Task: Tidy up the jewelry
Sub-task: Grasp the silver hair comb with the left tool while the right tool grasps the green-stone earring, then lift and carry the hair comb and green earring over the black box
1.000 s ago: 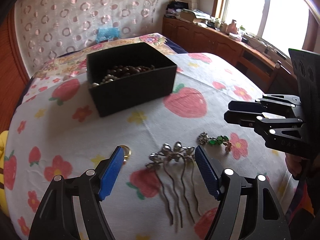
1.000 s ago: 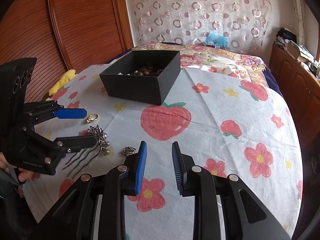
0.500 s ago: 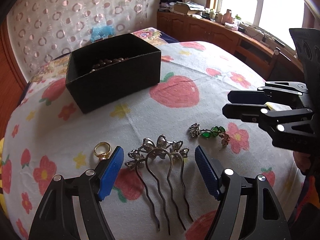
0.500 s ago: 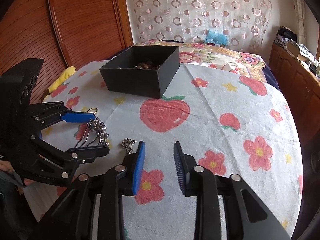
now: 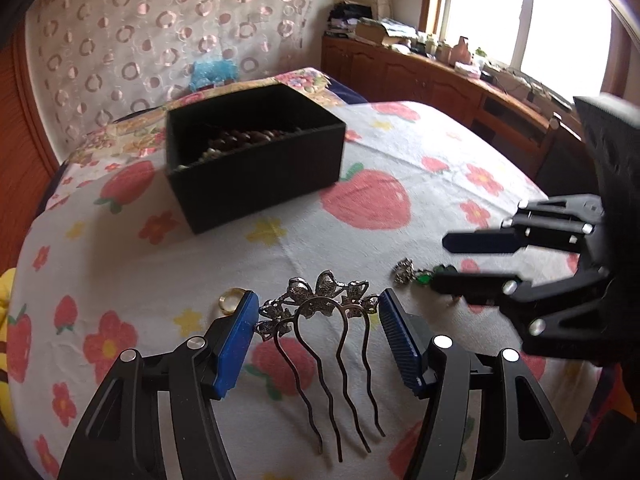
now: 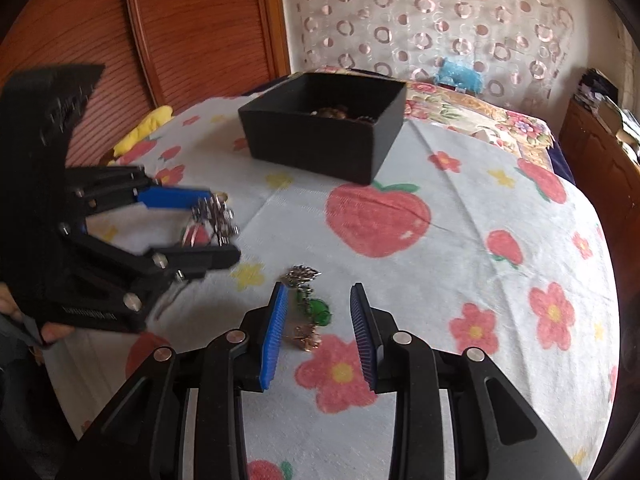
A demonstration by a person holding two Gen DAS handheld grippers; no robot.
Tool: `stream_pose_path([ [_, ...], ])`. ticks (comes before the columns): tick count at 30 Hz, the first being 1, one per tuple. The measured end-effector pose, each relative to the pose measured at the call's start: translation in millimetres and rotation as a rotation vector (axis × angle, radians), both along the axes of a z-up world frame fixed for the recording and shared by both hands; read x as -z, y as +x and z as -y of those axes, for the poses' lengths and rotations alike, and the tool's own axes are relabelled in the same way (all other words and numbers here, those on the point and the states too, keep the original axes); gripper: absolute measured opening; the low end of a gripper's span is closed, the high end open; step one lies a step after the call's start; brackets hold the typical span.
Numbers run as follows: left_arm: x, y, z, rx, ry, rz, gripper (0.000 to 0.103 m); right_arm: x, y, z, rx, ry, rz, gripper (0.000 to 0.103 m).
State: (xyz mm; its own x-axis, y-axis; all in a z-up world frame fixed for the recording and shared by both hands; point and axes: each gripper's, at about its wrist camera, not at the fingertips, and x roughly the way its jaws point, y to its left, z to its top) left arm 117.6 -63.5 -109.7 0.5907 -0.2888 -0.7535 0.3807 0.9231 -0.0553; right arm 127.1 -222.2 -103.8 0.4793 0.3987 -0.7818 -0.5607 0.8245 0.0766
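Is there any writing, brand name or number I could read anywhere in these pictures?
Raised lettering on the side of the left hand-held gripper, seen from the right wrist view: too blurred to read.
Black box, tablecloth, jewelry: no writing visible.

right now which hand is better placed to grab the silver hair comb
Left. The left gripper already straddles the hair comb, its jaws closing around the flower top. The right gripper is over the green earring instead.

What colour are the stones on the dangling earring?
Green, on silver and gold-toned metal earring; clearest in the right wrist view.
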Motion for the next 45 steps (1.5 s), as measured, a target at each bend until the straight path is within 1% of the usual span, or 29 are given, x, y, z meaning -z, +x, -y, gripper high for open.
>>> stream_pose_path([
  [3, -4, 1, -7, -0.011, -0.017, 0.01, 0.06, 4, 0, -4, -0.006, -0.025, -0.009, 0.035],
  [9, -12, 2, -14, -0.019, -0.032, 0.025, 0.06, 4, -4, -8, -0.019, -0.073, 0.011, 0.035],
  [10, -13, 2, -15, -0.022, -0.035, 0.029, 0.06, 5, -4, -8, -0.018, -0.076, 0.012, 0.033],
  [11, -14, 2, -16, -0.024, -0.038, 0.032, 0.06, 5, -5, -8, -0.017, -0.082, 0.018, 0.023],
  [12, -15, 2, -16, -0.027, -0.04, 0.034, 0.06, 5, -5, -8, -0.018, -0.085, 0.021, 0.019],
  [14, -17, 2, -18, -0.029, -0.044, 0.037, 0.06, 4, -3, -7, -0.015, -0.074, 0.011, 0.016],
  [16, -18, 3, -19, -0.033, -0.045, 0.04, 0.06, 4, 0, -3, -0.002, -0.046, -0.004, 0.016],
  [21, -18, 3, -24, -0.045, -0.05, 0.04, 0.06, -7, 4, 2, 0.011, 0.004, 0.014, 0.016],
  [33, -30, 10, -34, -0.067, -0.067, 0.061, 0.06, -38, 17, 2, -0.006, 0.023, 0.079, 0.016],
  [38, -37, 14, -40, -0.081, -0.07, 0.077, 0.06, -59, 30, -3, -0.021, 0.032, 0.123, 0.016],
  [41, -41, 18, -44, -0.092, -0.073, 0.086, 0.06, -75, 41, -5, -0.028, 0.05, 0.152, 0.016],
  [45, -49, 25, -52, -0.108, -0.084, 0.102, 0.06, -88, 55, -11, -0.034, 0.076, 0.175, 0.016],
])
